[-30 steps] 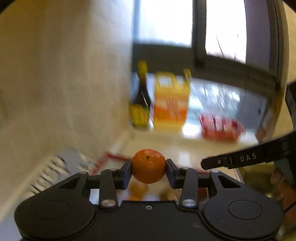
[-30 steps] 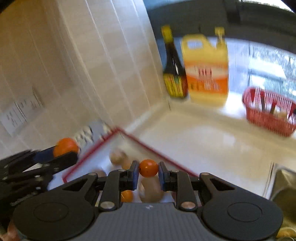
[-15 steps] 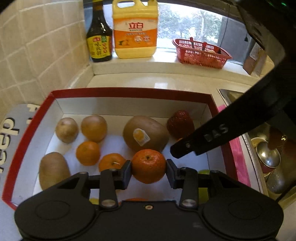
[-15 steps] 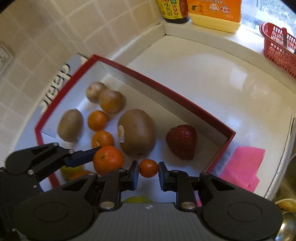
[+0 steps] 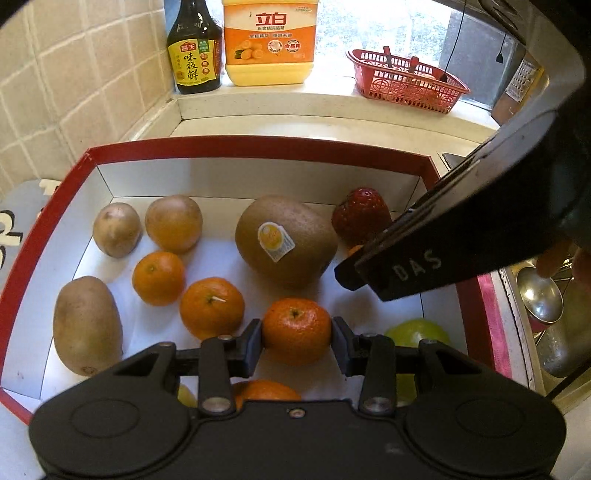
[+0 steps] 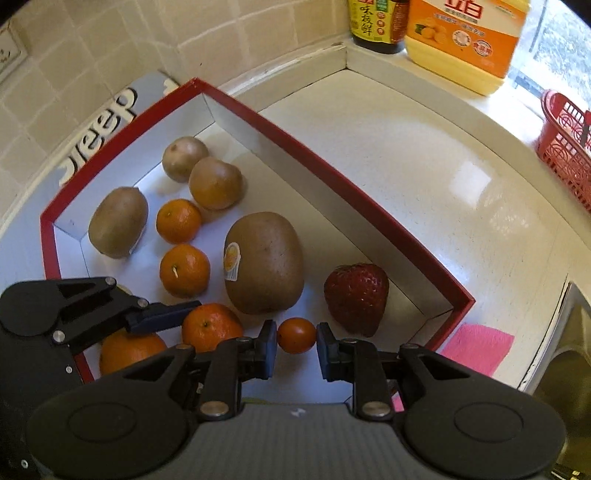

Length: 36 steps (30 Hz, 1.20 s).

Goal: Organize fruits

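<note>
Red-rimmed and white inside, the open box (image 5: 258,146) is the largest task thing seen; it lies on a pale glossy counter (image 6: 424,177) set into a corner of beige tiled wall (image 6: 184,33), with a window ledge at the far side. On that ledge a yellow detergent jug (image 5: 269,40), a dark sauce bottle (image 5: 194,48) and a red basket (image 5: 406,79) are lined up, while a pink cloth (image 6: 476,345) lies on the counter just beside the box's right corner. Inside the box a big kiwi (image 6: 264,262) with a sticker is placed near the middle, a strawberry (image 6: 356,295) to its right, and smaller kiwis and mandarins to the left. The left gripper (image 5: 295,332) is clamped on a mandarin (image 5: 295,330), held above the near part of the box floor. The right gripper (image 6: 296,345) is closed on a small orange fruit (image 6: 296,335), perhaps a kumquat, held low between the big kiwi and the strawberry. The step in hand is judged to be the placing of both fruits into the box. Next, each fruit would need to be lowered onto a bare patch of floor and the jaws parted gently, so that nothing is rolled against its neighbours; the round mandarin is likely to roll if released from any height.
</note>
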Available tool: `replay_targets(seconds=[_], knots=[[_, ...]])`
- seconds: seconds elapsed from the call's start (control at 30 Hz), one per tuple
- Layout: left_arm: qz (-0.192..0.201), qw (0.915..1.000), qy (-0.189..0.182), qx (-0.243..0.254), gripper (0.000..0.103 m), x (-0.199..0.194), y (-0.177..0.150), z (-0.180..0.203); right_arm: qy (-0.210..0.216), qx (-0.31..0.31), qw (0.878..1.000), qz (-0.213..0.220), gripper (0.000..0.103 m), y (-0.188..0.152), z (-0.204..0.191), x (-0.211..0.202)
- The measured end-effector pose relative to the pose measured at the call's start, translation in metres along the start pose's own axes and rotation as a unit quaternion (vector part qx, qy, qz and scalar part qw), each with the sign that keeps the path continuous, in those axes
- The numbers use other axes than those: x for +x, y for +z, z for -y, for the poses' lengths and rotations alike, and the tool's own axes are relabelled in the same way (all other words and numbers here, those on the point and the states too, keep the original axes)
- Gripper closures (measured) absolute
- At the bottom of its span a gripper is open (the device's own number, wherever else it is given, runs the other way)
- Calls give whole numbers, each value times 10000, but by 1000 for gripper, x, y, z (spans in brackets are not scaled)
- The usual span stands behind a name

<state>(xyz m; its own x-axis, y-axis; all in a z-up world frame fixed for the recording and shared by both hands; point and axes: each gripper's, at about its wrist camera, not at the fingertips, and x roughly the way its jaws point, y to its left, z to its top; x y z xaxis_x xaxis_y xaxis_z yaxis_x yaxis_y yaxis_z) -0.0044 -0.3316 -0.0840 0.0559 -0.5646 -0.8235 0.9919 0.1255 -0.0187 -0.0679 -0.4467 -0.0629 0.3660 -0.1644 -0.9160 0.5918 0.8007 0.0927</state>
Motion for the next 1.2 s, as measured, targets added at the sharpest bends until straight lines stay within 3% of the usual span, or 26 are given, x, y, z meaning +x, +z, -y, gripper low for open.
replay_targets(seconds=[0.4,0.5,0.57,0.7,0.8,0.97,1.2], knots=[[4,10000,-15,-29,52,-1,-3,-1,-50,-200,9997,-110,74,1,-7,3],[1,10000,2,-52,41,-3,-3,1,30,-133,9998,-148,61,2,-4,2],[20,10000,0,-94,30,-7,-3,1,85,-68,9999,-114,60,0,-2,0],[77,9998,94,-140,28,-15,-3,1,65,-37,10000,-10,56,-6,0,-6],[140,9995,217,-199,27,-24,-4,2,110,22,9999,38,54,-10,0,-11],[336,9976,432,-418,25,-49,-6,6,72,129,9995,273,42,-15,2,-26],[669,9888,1237,-504,25,-96,-12,21,230,161,9962,823,38,-23,-4,-62]])
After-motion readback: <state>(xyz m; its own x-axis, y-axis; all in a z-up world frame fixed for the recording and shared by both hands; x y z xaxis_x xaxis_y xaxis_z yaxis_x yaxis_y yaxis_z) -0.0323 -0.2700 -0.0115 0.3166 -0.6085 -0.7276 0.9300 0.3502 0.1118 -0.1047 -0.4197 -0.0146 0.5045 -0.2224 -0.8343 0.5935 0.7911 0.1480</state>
